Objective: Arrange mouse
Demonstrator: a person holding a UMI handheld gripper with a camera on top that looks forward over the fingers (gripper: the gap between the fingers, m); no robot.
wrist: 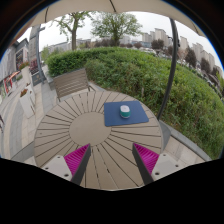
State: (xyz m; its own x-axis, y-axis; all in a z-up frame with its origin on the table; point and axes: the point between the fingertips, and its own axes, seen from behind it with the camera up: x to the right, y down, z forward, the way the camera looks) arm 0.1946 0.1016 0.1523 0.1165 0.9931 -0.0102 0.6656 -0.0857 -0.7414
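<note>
Hand-held gripper (109, 158) open and empty above a round slatted tabletop (70, 125), with the mouse (125, 111) on a blue mat (140, 118) beyond its fingers.

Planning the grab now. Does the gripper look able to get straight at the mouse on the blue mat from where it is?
Probably yes. The gripper is open, and the mouse sits on the blue mat beyond the fingers, a little to the right. Only bare round wooden table lies between them, so the way looks free.
</note>
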